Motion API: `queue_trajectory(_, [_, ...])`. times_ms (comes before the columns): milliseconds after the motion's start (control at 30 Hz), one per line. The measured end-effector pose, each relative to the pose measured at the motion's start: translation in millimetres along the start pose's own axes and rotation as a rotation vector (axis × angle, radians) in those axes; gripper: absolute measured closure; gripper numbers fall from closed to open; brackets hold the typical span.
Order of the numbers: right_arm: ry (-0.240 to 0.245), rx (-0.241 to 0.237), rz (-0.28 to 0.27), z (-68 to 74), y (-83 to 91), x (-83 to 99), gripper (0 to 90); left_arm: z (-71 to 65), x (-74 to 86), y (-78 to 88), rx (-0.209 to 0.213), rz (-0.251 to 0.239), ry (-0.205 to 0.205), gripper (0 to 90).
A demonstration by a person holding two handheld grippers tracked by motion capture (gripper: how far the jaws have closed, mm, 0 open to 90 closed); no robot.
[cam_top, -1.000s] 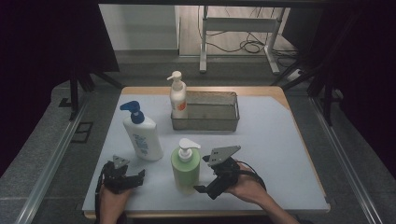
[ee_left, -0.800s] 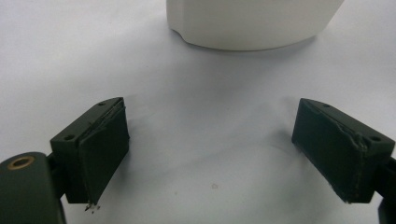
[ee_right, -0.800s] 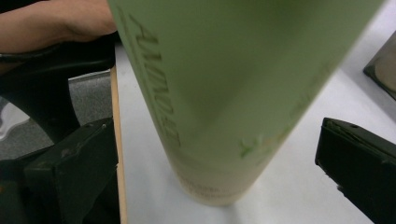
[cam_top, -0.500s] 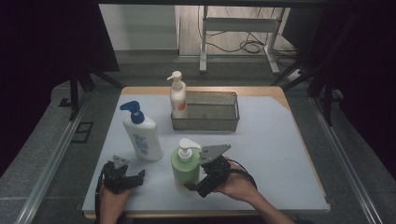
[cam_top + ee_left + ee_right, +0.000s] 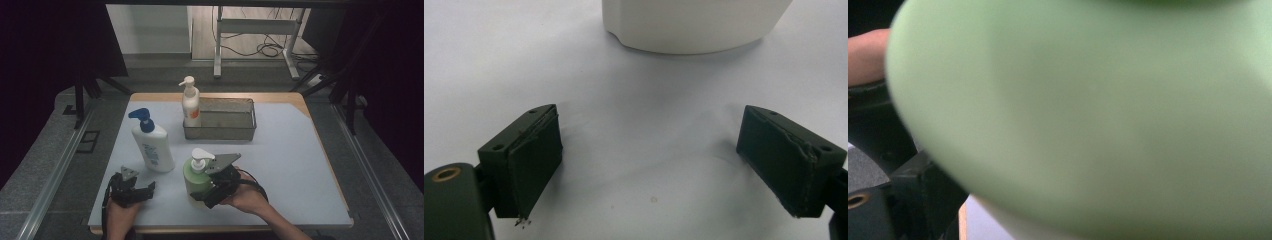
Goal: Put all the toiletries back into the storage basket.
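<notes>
Resting on the bench (image 5: 300, 150) at the near left, the left claw (image 5: 142, 192) is spread wide with nothing between its jaws; the white blue-pump lotion bottle (image 5: 152, 145) stands just beyond it. Near centre the green pump bottle (image 5: 197, 177) stands upright, long axis vertical, nozzle pointing right. The right claw (image 5: 205, 195) presses against its side; whether it is clenched, I cannot tell. Farther back, a white pump bottle (image 5: 190, 104) touches the wire basket (image 5: 222, 131). Three bottles, one basket, two claws.

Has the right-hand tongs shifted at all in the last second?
Yes. The right tongs have moved left across the table, closing the gap to the round green pump bottle, which stands in the same spot.
</notes>
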State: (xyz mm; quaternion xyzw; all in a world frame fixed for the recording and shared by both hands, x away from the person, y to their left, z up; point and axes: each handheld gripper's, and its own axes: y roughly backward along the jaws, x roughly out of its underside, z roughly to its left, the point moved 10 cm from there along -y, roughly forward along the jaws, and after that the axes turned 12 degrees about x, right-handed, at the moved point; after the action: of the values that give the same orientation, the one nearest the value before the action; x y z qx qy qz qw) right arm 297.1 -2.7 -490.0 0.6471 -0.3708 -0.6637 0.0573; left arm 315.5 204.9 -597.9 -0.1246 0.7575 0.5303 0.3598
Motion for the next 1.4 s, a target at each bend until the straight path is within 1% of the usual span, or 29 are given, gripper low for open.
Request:
queue_trajectory(167, [-0.005, 0.003, -0.009, -0.3, -1.7, -1.7, 6.4, 0.0, 0.0, 0.0, 0.0, 0.0, 0.0, 10.7])
queue_trajectory(333, [-0.01, 0.01, -0.018, -1.8, -2.7, -3.3, 10.8, 0.0, 0.0, 0.0, 0.0, 0.0, 0.0, 10.7])
queue_trajectory(367, [-0.013, 0.01, -0.016, -2.1, -2.5, -3.6, 10.8, 0.0, 0.0, 0.0, 0.0, 0.001, 0.0, 10.7])
queue_trajectory(433, [-0.005, 0.01, -0.011, -2.1, -2.8, -3.9, 11.2, 0.0, 0.0, 0.0, 0.0, 0.001, 0.0, 10.7])
queue_trajectory(533, [-0.004, 0.019, 0.009, -1.9, -2.4, -4.1, 11.6, 0.1, 0.0, 0.0, 0.0, 0.001, 0.0, 10.7])
queue_trajectory(733, [-0.019, 0.036, 0.035, -2.0, -2.5, -5.4, 11.8, 0.2, 0.0, 0.1, 0.0, 0.002, -0.001, 10.7])
queue_trajectory(833, [-0.006, 0.056, 0.04, -5.8, -2.5, -7.2, 11.9, 0.4, -0.1, 0.1, 0.001, 0.002, -0.004, 10.7])
queue_trajectory(900, [-0.011, 0.063, 0.039, -8.4, -1.5, -9.4, 11.9, 0.4, -0.1, 0.1, 0.001, 0.003, -0.005, 10.7])
queue_trajectory(1033, [-0.031, 0.069, 0.032, -14.4, 1.7, -14.6, 11.9, 0.4, -0.1, 0.1, 0.0, 0.002, -0.005, 10.7])
queue_trajectory(1400, [-0.069, 0.123, 0.03, -42.3, 5.4, -23.8, 11.9, 0.4, -0.1, 0.1, 0.0, 0.003, -0.005, 10.7])
